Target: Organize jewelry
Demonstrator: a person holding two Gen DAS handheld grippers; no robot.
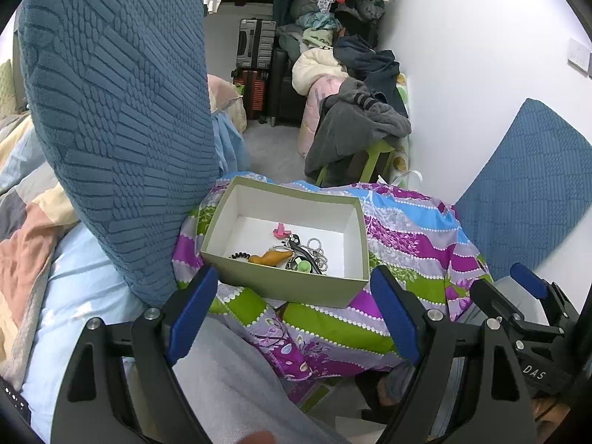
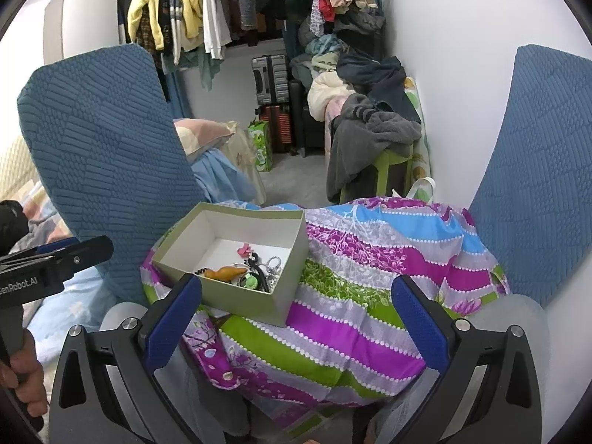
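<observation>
An open green box (image 1: 296, 288) with a white inside sits on a colourful striped cloth (image 1: 407, 236). Inside lie a pink clip (image 1: 280, 230), an orange piece (image 1: 270, 257), a black piece, a green piece and a silver bead chain (image 1: 319, 251). The box also shows in the right wrist view (image 2: 236, 298), with the orange piece (image 2: 227, 272) and the chain (image 2: 273, 262). My left gripper (image 1: 294, 318) is open and empty just before the box's near wall. My right gripper (image 2: 296, 322) is open and empty, to the right of the box and nearer.
Blue textured cushions stand at the left (image 1: 122, 129) and the right (image 2: 536, 170) of the cloth. Behind are a green stool with grey clothes (image 2: 373, 137), suitcases (image 2: 272, 81) and hanging clothes. The left gripper's body shows at the left edge (image 2: 48, 262).
</observation>
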